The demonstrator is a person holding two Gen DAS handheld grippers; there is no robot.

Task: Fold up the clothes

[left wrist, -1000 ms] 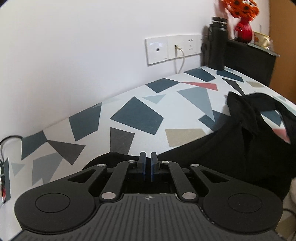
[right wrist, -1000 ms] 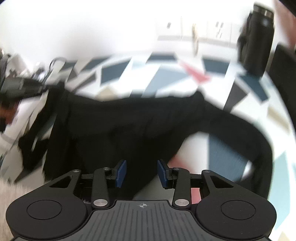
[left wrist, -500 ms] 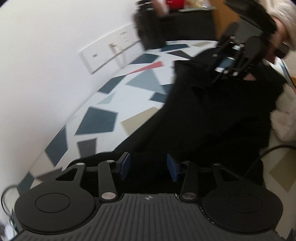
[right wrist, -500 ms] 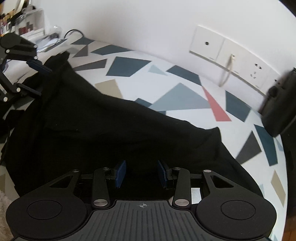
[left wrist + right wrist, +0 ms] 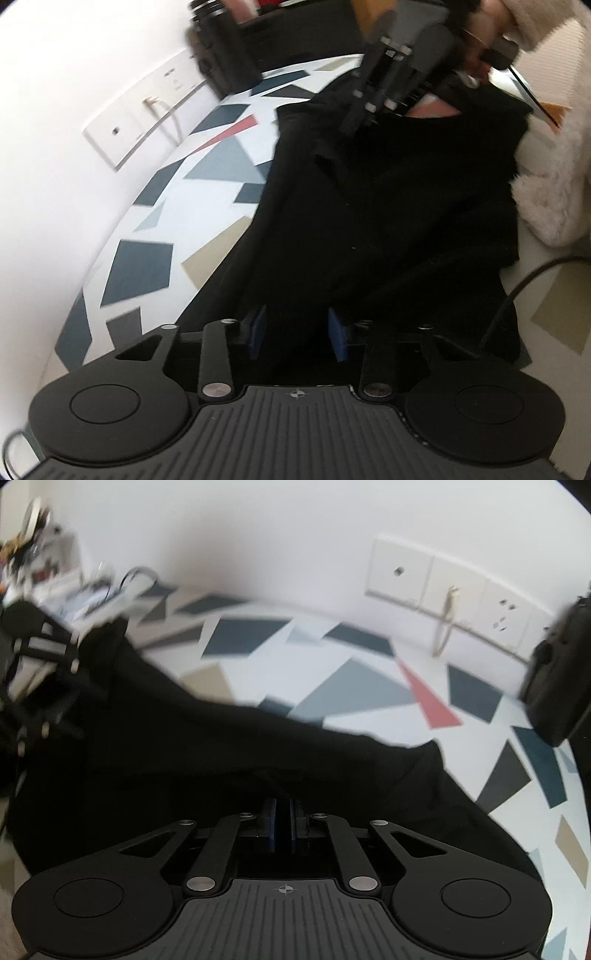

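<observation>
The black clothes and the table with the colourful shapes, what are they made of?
The black garment looks like soft, matte fabric, maybe cotton knit: it drapes and creases without shine. The table looks hard and smooth, with flat printed shapes and a faint sheen; it may be laminate or a printed cover, I cannot tell which.

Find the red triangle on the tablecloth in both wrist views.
Left wrist: red triangle upper left of centre, left of the black garment.
Right wrist: red triangle right of centre, above the garment.
Shared landmark: the wall socket panel with its plugged cable, just behind the triangle.
</observation>
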